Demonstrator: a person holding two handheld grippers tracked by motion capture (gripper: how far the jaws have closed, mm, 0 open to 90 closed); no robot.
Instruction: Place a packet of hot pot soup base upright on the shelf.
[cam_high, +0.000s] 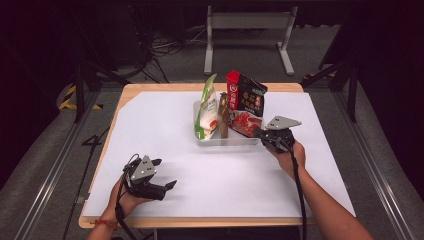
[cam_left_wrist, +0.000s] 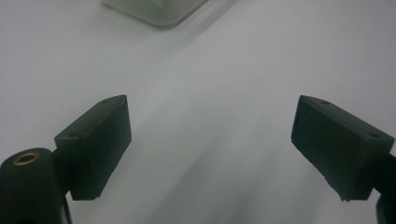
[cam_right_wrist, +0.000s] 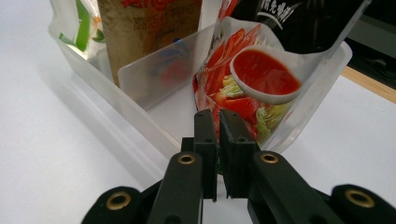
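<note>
White paper covers the desk (cam_high: 165, 120). At its far middle, the right claw (cam_right_wrist: 217, 122) pinches the lower edge of the red-and-black sauce pouch (cam_right_wrist: 261, 79), standing in the clear plastic bin (cam_right_wrist: 140, 116). Left claw (cam_left_wrist: 210, 135) rests spread, well apart.

surface: wooden table (cam_high: 125, 95) | cover: white sheet (cam_high: 165, 130) | on it: clear bin (cam_high: 227, 140)

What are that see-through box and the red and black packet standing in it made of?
The box looks like frosted translucent plastic: shapes show blurred through its walls and divider. The red and black packet seems glossy printed plastic film, judging by its sheen and flexible clear edges. The right gripper pinches its lower edge.
</note>
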